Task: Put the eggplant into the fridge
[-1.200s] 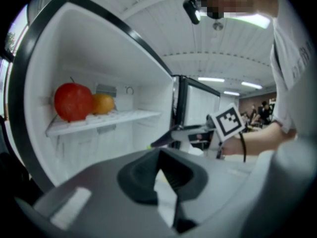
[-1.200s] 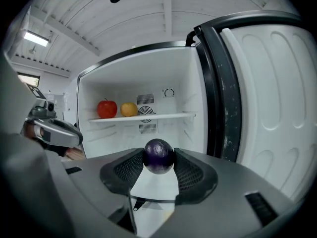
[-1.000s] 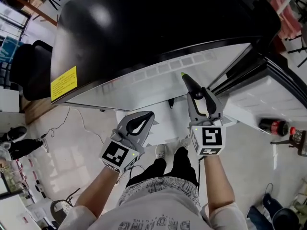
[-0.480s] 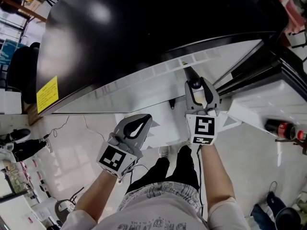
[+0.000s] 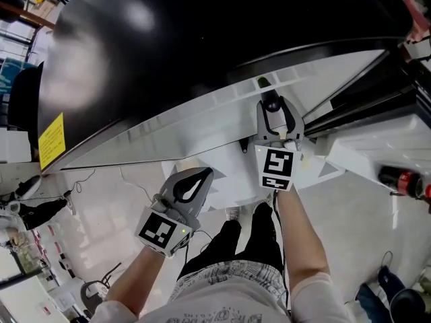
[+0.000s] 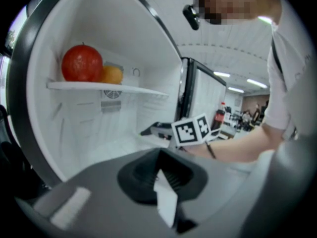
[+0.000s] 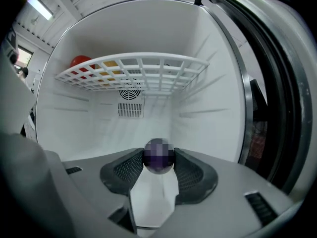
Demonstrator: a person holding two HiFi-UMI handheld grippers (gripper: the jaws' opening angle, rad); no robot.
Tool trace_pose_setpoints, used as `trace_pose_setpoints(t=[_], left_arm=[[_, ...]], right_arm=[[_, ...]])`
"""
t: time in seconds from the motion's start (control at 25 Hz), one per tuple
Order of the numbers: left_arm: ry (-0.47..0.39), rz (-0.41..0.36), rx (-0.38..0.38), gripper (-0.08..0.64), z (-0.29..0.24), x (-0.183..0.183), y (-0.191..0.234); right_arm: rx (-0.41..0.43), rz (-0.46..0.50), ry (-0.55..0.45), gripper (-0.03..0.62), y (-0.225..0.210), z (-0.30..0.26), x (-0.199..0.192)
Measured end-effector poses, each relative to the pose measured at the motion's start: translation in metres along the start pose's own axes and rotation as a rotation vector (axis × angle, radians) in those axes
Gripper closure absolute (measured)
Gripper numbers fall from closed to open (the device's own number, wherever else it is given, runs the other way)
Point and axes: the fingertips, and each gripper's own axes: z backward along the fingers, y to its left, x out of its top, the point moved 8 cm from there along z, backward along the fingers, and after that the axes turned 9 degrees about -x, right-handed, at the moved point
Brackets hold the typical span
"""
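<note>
White fridge (image 7: 94,123) interior ahead, door swung open. On the wire shelf (image 7: 148,66), near its back left corner, sits a red fruit (image 6: 81,63) touching an orange one (image 6: 112,75). Grips the dark purple eggplant (image 7: 158,157) between the right gripper (image 5: 276,110) jaws, at the fridge's open front, below the shelf. Keeps the left gripper (image 6: 161,175) jaws pressed together on nothing, outside the fridge, lower and left of the right gripper.
</note>
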Motion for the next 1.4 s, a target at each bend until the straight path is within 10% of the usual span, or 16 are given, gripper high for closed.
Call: trace_pose_setpoints(t=[1.4], left_arm=[[0.002,0.054,-0.015,0.554,-0.006,-0.023,-0.012]], right_arm=[[-0.071,0.077,0.273,0.388,0.001,-0.034,-0.059]])
